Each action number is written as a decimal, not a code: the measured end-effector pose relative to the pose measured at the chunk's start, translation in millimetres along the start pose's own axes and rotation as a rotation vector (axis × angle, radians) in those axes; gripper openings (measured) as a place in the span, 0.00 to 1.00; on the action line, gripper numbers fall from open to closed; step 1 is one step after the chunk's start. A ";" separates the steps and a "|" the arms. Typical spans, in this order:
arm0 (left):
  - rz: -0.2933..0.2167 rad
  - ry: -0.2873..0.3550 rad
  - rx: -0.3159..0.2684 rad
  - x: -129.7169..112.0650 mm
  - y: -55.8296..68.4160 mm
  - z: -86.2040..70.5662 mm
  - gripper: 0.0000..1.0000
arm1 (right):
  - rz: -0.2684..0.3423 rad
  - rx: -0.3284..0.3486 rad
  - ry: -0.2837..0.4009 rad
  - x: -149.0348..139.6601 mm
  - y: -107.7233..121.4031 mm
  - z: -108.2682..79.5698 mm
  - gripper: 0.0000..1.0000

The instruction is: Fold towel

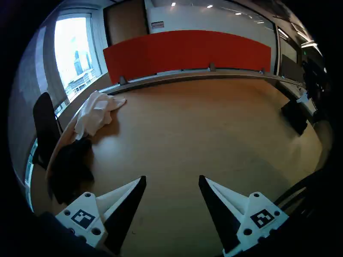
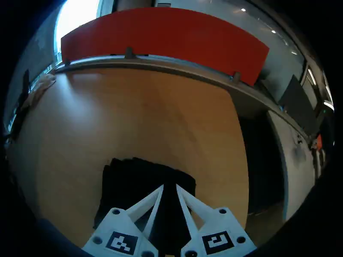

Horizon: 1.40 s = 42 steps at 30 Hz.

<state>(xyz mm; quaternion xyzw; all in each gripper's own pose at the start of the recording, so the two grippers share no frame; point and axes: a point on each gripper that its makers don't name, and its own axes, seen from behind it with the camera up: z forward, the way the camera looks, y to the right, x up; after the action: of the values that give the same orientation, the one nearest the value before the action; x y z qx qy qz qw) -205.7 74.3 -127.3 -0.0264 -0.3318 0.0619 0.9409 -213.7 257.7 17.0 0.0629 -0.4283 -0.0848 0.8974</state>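
Wooden table (image 2: 128,120) bearing a black towel (image 2: 124,180) meets a red partition (image 2: 171,34).

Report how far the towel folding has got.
Done: one black folded towel lies flat on the wooden table. In hand: right gripper closed over it; left gripper open, empty. Left: crumpled white towel and crumpled black cloth at the table's edge.

The right tool (image 2: 169,186) covers the near middle of the black towel (image 2: 128,180); whether its tips pinch cloth, I can't tell. In the left gripper view, at 8 o'clock, a dark cloth (image 1: 70,171) slips behind the left tool (image 1: 171,179). In the right gripper view, at 10 o'clock, a pale cloth (image 2: 40,85) is too small to make out.
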 end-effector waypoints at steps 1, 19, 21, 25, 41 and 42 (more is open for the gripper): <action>0.000 0.001 0.000 0.2 0.1 0.1 0.91 | -0.001 0.000 0.006 1.1 -0.2 -0.9 0.05; -0.009 0.007 -0.002 -0.5 1.0 -2.0 0.91 | 0.008 -0.050 -0.030 -8.3 10.2 -5.4 0.87; -0.010 0.008 -0.002 -0.4 0.6 -2.1 0.91 | 0.011 -0.054 -0.028 -7.7 10.1 -5.6 0.93; -0.009 0.011 -0.003 -0.4 0.5 -2.5 0.91 | 0.015 -0.048 -0.017 -5.5 5.9 -6.4 0.93; -0.014 0.009 0.007 -4.0 -3.3 -6.9 0.91 | 0.024 0.000 0.003 -0.1 -19.9 0.2 0.93; -0.014 0.008 0.008 -4.0 -3.6 -7.0 0.91 | 0.023 0.002 0.003 -0.2 -21.2 0.7 0.93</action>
<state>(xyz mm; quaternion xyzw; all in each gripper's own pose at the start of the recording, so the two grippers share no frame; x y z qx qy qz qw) -204.1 70.2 -134.9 -0.0209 -0.3278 0.0567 0.9428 -216.5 237.0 13.3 0.0592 -0.4280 -0.0737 0.8988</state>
